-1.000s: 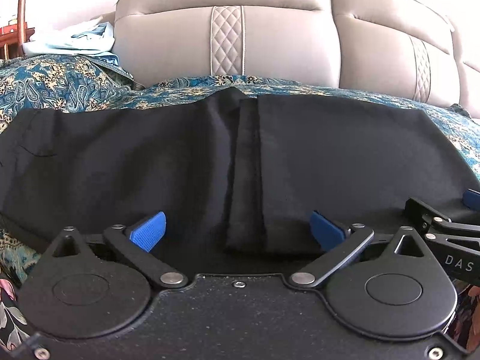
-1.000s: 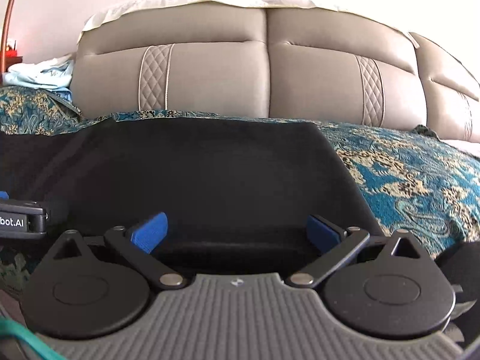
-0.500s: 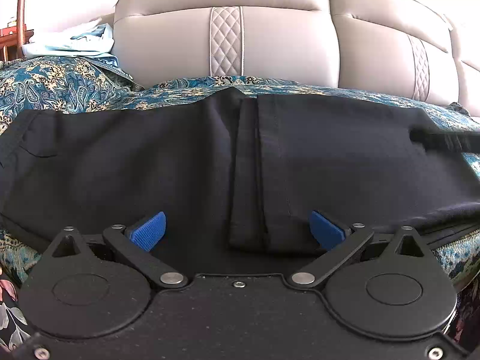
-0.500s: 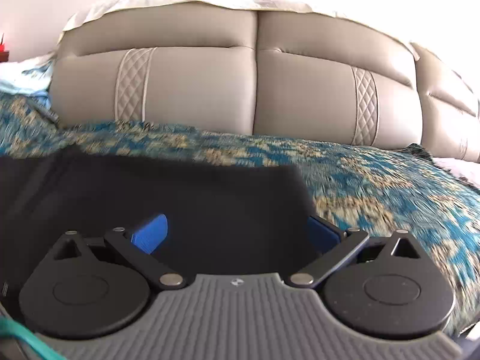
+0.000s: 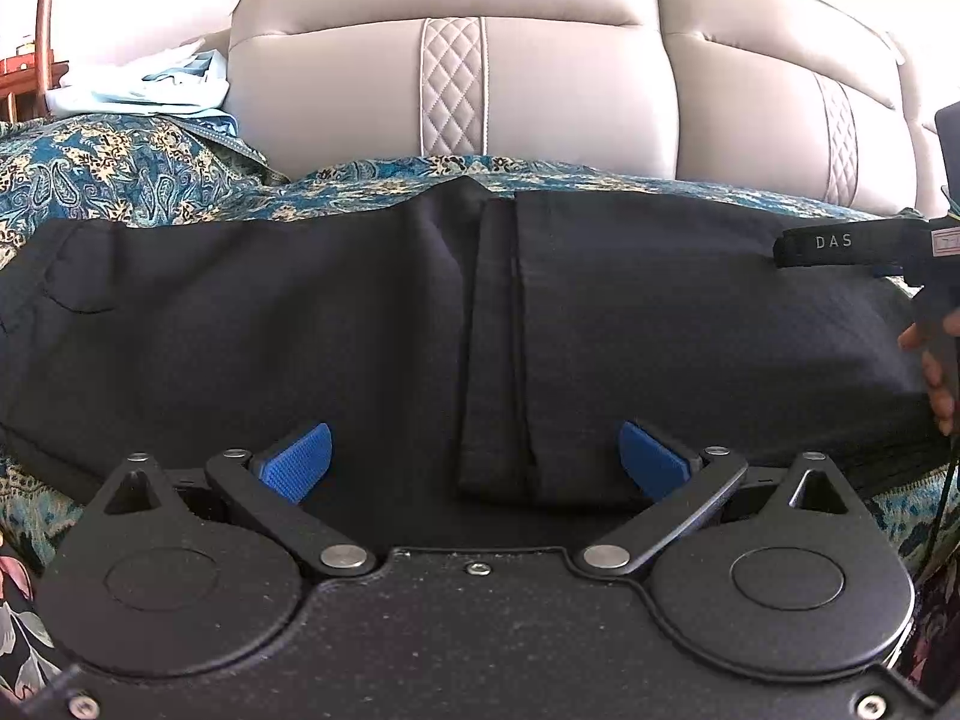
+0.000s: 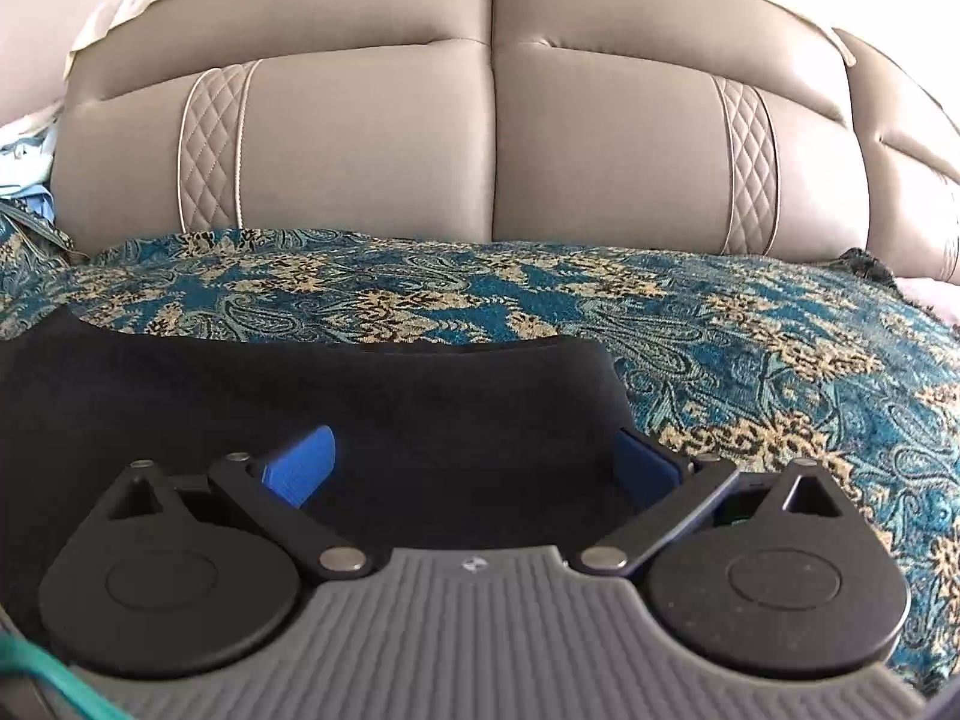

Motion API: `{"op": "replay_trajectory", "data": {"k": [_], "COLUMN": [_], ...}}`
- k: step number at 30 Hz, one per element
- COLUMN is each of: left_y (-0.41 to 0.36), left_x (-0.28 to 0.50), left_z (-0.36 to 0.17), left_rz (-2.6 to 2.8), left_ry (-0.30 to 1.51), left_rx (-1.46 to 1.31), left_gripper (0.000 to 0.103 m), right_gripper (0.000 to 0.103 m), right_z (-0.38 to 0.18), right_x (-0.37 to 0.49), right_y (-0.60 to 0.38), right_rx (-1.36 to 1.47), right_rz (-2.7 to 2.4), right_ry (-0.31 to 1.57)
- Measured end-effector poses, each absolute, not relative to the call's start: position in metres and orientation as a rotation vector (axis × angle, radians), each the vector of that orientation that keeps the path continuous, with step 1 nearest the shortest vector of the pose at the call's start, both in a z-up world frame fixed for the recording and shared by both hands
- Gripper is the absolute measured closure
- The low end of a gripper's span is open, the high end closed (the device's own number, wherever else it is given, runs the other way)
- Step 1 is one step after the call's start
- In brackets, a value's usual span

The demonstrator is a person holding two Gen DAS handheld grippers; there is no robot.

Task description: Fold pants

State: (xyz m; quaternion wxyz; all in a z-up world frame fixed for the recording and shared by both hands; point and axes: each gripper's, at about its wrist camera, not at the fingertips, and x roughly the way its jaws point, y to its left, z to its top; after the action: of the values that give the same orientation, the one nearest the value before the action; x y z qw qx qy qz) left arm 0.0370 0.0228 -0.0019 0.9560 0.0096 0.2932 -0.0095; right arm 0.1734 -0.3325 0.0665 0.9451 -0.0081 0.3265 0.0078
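Dark pants lie spread across the bed, and one folded layer's edge runs front to back down the middle. My left gripper stands open at the pants' near edge, its blue pads wide apart over the cloth. The right gripper shows at the far right of the left wrist view, held by a hand above the pants' right end. In the right wrist view the right gripper is open over the pants' end, and nothing is pinched between its fingers.
A blue and gold paisley bedspread covers the bed under and beyond the pants. A beige padded headboard stands behind. Light blue clothes are piled at the back left beside a wooden post.
The right gripper has gone from the pants' near right edge up and back to the far right. More bedspread now shows in its view. The left gripper has hardly moved.
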Motion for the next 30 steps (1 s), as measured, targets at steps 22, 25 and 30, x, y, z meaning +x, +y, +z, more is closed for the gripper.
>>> {"op": "replay_trajectory", "data": {"k": [22, 25, 30], "left_y": [0.023, 0.024, 0.024], "left_x": [0.035, 0.035, 0.034], "left_z": [-0.004, -0.004, -0.001], "left_rz": [-0.035, -0.039, -0.016], "left_ry": [0.577, 0.576, 0.584], "left_rx": [0.025, 0.028, 0.022], "left_gripper": [0.000, 0.000, 0.000], "right_gripper": [0.000, 0.000, 0.000], "right_z": [0.060, 0.051, 0.035], "right_x": [0.038, 0.040, 0.037], "right_y": [-0.311, -0.300, -0.293], "right_rx": [0.037, 0.017, -0.004], "right_rz": [-0.114, -0.106, -0.140], "right_ry": [0.387, 0.410, 0.373]}}
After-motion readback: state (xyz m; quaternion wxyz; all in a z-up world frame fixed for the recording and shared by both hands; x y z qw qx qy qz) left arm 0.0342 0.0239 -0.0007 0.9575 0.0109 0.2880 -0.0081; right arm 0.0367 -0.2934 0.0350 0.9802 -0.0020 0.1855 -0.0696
